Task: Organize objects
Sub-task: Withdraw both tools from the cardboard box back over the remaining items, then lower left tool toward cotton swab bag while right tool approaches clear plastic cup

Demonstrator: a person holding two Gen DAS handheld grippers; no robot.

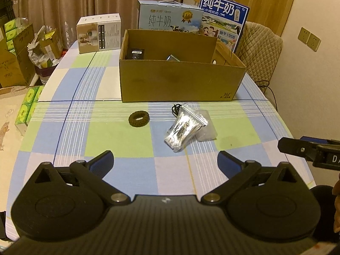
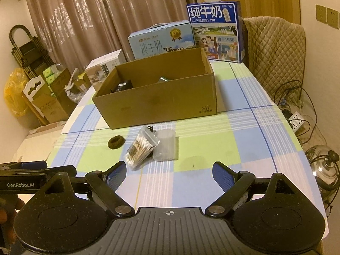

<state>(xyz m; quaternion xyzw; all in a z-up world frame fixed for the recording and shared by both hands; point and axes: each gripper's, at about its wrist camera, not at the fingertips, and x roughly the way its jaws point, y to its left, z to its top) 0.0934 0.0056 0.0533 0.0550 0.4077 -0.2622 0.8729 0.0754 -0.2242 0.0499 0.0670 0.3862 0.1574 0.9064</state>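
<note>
The cardboard box [image 1: 182,80] stands mid-worktop [image 1: 119,144]. Nearer the front edge lie a clear container [image 2: 164,146], a cotton-swab bag [image 1: 182,127] leaning on it, and a hair tie [image 1: 138,119]. Both the left hand-held gripper [image 1: 165,161] and right hand-held gripper [image 2: 169,170] are released, empty. Pinching the slippery bag could drag the container along.

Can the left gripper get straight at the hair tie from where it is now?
Probably yes. The left gripper is open and empty, and the hair tie lies alone on bare tablecloth, apart from the cotton swab bag.
</note>
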